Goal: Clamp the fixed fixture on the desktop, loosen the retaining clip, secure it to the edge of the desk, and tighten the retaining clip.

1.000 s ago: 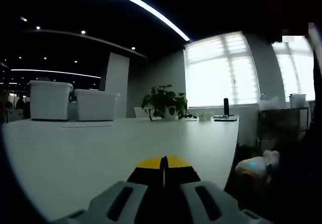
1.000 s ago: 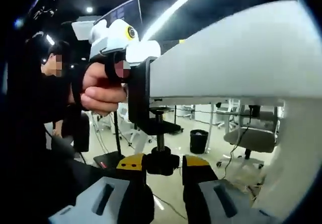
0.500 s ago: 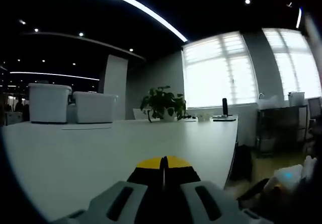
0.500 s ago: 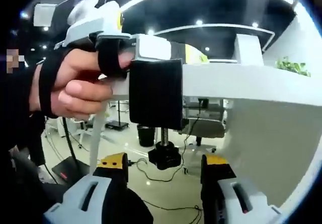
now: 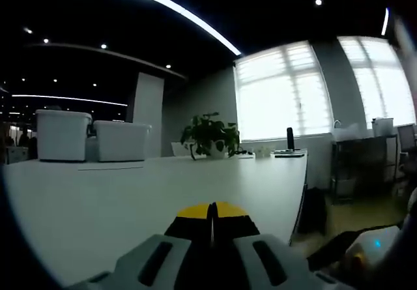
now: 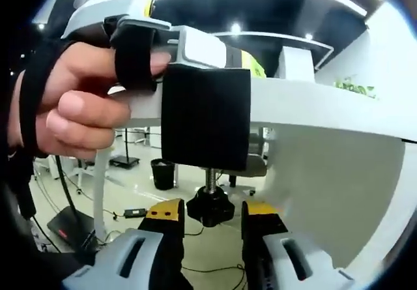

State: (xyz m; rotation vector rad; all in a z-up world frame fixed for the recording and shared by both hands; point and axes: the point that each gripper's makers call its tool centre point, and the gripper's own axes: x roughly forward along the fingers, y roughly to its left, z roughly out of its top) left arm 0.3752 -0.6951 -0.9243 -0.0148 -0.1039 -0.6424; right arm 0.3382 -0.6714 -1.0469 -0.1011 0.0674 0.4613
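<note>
The black fixture (image 6: 205,117) hangs on the edge of the white desk (image 6: 313,104). Its threaded screw ends in a black knob (image 6: 210,208) below. My left gripper (image 6: 251,62), held by a hand (image 6: 71,114), lies on the desk top right above the fixture. In the left gripper view its yellow-tipped jaws (image 5: 210,210) are pressed together over the desk (image 5: 98,199). My right gripper (image 6: 212,210) is under the desk edge. It is open, one jaw on each side of the knob with small gaps. Part of the right gripper (image 5: 374,251) shows at the lower right of the left gripper view.
Two white bins (image 5: 62,130) and a potted plant (image 5: 210,133) stand at the desk's far end, in front of bright windows (image 5: 280,94). Under the desk are chairs, a dark bin (image 6: 163,173) and cables on the floor.
My right gripper let go of the knob, opened wide, then came closer and narrowed its jaws around the knob again. The left gripper has stayed put.
</note>
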